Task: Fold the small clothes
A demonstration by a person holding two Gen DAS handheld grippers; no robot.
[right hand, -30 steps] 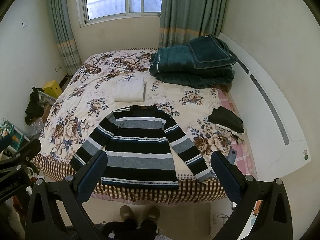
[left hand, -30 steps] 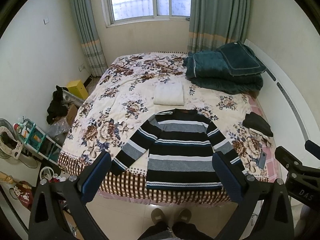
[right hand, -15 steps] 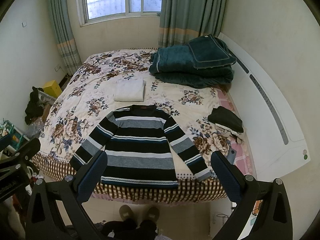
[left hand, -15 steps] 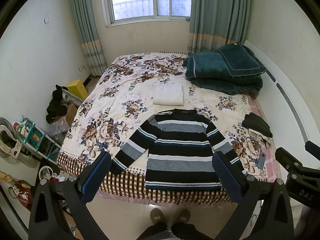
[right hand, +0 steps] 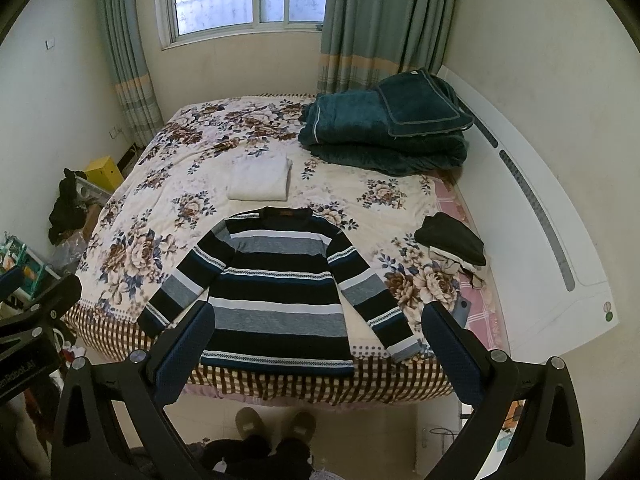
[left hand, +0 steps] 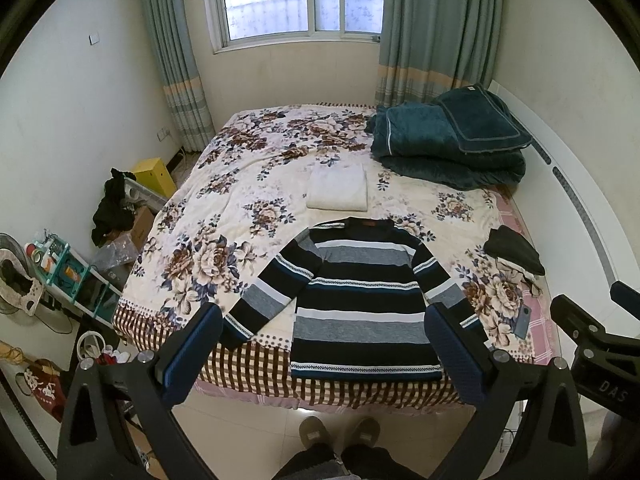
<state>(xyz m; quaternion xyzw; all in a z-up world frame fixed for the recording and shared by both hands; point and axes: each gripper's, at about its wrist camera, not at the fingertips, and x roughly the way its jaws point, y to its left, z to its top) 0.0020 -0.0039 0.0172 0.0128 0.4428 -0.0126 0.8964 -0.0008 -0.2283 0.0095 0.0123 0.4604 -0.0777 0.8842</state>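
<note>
A black, grey and white striped sweater (left hand: 360, 300) lies flat, sleeves spread, at the near edge of a floral bed (left hand: 224, 216); it also shows in the right wrist view (right hand: 276, 296). A folded white garment (left hand: 338, 192) lies behind it. My left gripper (left hand: 326, 356) is open and empty, held high above the floor in front of the bed. My right gripper (right hand: 318, 350) is open and empty at the same height. Neither touches the sweater.
Folded teal blankets (left hand: 444, 144) sit at the back right of the bed. A dark garment pile (left hand: 514, 250) and a phone (left hand: 522, 322) lie on the right edge. Shelf and clutter (left hand: 64, 276) stand on the floor at left. My slippered feet (left hand: 338, 434) stand before the bed.
Both grippers have drifted very slightly; the view of the bed has shifted a little. Nothing on the bed has moved.
</note>
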